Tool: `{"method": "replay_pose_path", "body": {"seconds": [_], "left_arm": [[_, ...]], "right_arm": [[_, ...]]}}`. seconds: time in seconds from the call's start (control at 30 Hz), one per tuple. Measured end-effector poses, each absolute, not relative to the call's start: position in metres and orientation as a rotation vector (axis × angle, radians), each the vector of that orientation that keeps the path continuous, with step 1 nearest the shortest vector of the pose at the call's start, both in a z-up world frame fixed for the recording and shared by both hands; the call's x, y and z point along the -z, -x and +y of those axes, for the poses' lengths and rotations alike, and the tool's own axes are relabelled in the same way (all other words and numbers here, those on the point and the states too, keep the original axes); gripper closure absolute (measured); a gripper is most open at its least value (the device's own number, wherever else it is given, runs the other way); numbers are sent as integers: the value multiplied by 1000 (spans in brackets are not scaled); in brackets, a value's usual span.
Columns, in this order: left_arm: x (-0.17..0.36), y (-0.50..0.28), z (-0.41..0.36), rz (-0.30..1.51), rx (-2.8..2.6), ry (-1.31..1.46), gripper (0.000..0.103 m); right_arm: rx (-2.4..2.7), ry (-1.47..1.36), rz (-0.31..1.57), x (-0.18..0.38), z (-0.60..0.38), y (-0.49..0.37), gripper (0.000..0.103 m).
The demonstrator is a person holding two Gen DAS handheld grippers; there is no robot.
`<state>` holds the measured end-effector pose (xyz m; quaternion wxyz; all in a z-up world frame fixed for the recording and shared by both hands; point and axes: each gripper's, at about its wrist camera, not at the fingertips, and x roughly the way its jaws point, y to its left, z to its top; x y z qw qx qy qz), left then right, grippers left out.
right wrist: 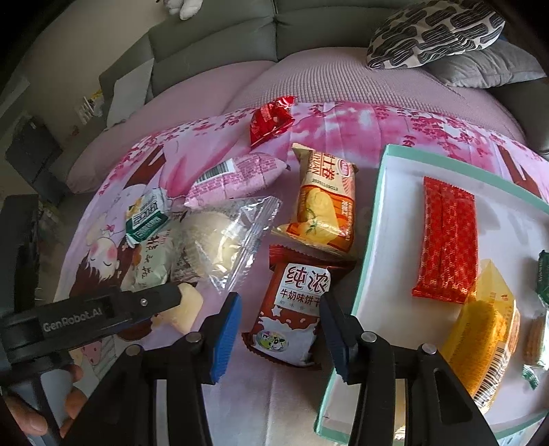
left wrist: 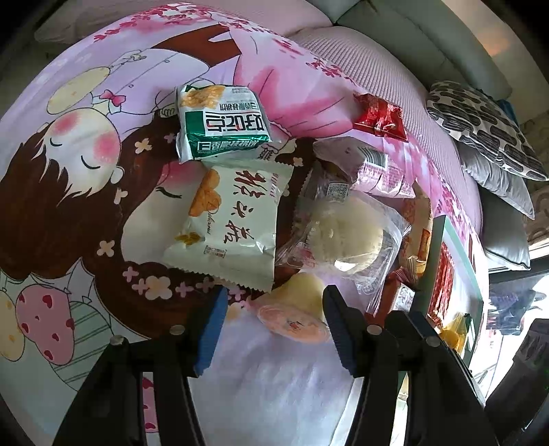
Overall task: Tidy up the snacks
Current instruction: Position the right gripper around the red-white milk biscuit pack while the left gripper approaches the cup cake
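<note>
Pale yellow and soft-looking, a small cake (left wrist: 302, 291) in clear film lies on the printed sheet (left wrist: 68, 192) between the spread fingers of the left gripper (left wrist: 274, 326), its long axis running across the gap; contact with the pads cannot be told. From the right wrist view the same cake (right wrist: 187, 308) shows just past the left gripper's black finger (right wrist: 151, 302).

Just beyond it sit a crinkled clear-wrapped bun (left wrist: 346, 233), round and whitish, and a flat cream pouch (left wrist: 230, 223) with serrated ends, its long axis pointing away from the camera. Farther off lies a glossy green-and-white pack (left wrist: 219, 123), its print upside down.

The right gripper (right wrist: 278, 329) also stands apart, straddling a brown milk-biscuit pack (right wrist: 291, 315) whose long axis runs along the fingers. Ahead of it lies an orange pouch (right wrist: 322, 209), then a pink pack (right wrist: 236, 175) and a shiny red wrapper (right wrist: 271, 118).

To the right, a shallow white tray (right wrist: 384, 212) with a mint rim holds a long red patterned bar (right wrist: 446, 240), lengthwise away from the camera, and a yellow pack (right wrist: 487, 329).

Patterned and grey cushions (right wrist: 442, 31) rest on the sofa behind.
</note>
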<state>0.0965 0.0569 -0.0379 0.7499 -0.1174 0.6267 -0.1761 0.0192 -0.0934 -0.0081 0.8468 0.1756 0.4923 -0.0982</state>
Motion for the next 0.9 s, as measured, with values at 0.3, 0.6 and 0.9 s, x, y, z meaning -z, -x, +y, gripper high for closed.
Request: {"method": "replay_pose_path", "body": {"seconds": [0.3,0.6,0.9], "left_arm": [[39,-95,51,1385,396,249,43],[41,-89,38,1401,408,205,38],[45,-82,25,1411,439,177,38]], "right_arm": [[203,-362,1052,9,-91,-20,53],[223,-311,1069,11,-87,-21,53],[238,-274,1090,10,-83,-20,53]]}}
